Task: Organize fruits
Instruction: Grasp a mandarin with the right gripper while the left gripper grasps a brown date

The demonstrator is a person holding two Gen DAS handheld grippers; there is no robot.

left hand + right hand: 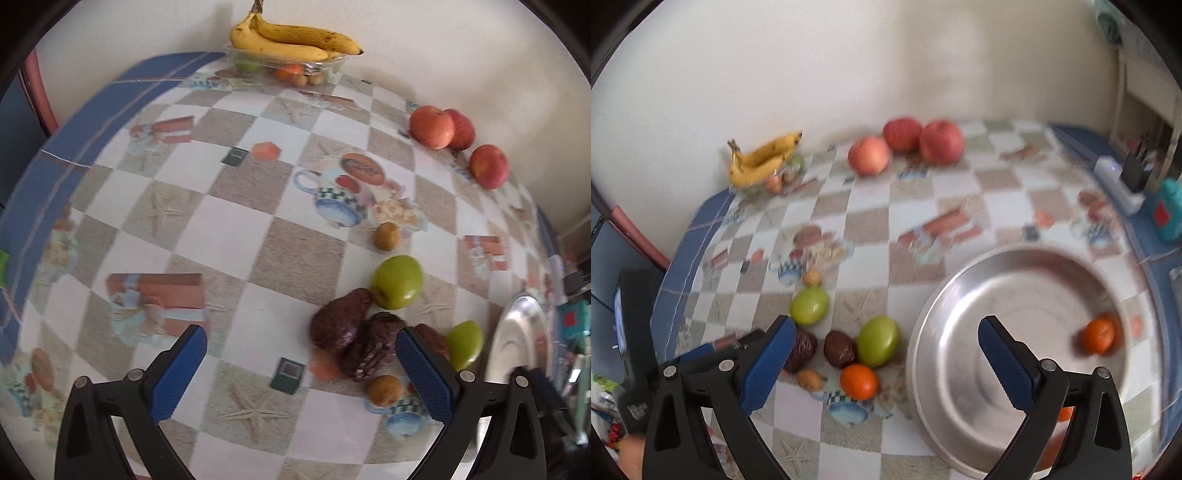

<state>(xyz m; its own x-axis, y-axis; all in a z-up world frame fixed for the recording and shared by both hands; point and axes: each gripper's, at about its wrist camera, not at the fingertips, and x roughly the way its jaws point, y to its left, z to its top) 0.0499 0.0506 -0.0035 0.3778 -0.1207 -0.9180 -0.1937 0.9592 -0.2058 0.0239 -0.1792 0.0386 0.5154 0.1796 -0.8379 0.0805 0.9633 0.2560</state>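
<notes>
My left gripper is open and empty, low over the checked tablecloth, just left of a cluster of fruit: dark avocados, two green fruits, and small brown fruits. My right gripper is open and empty above the near rim of a steel bowl that holds one orange. Another orange lies on the cloth beside the green fruits and avocados. The left gripper's fingers show at the cluster's left.
Three red apples sit by the back wall. Bananas lie on a clear tray of small fruit at the far corner. A teal box and a white power strip stand at the right table edge.
</notes>
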